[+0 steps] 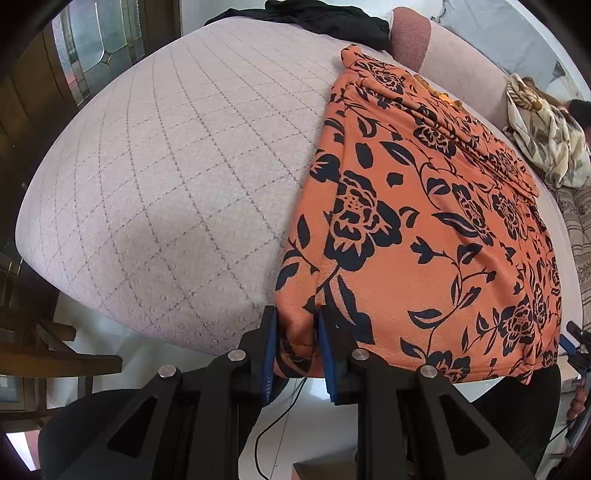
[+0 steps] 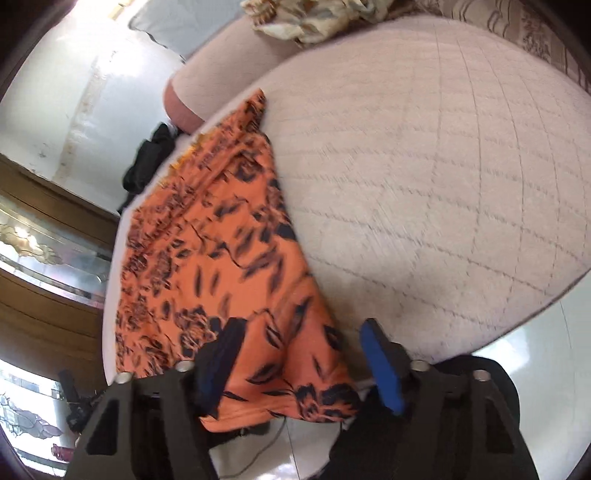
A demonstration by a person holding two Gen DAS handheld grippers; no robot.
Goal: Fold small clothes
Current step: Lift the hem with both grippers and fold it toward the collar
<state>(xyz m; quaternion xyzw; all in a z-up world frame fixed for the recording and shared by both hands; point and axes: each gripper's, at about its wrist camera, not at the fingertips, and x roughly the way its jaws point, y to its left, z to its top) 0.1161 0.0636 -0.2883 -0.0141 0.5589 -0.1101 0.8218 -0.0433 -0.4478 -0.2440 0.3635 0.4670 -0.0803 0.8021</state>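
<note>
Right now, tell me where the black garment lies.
In the left wrist view the black garment lies bunched at the far edge of the quilted cushion, beyond the orange floral cloth, beside a pink bolster.

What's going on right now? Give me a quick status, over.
Left gripper pinching the near corner of the orange floral cloth. Right gripper open around its other near corner. Cloth flat on the cushion. Nothing in the way.

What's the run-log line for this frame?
left hand-held gripper: shut on garment corner | right hand-held gripper: open, straddling garment's near edge | garment: flat on cushion | fold: not started
</note>
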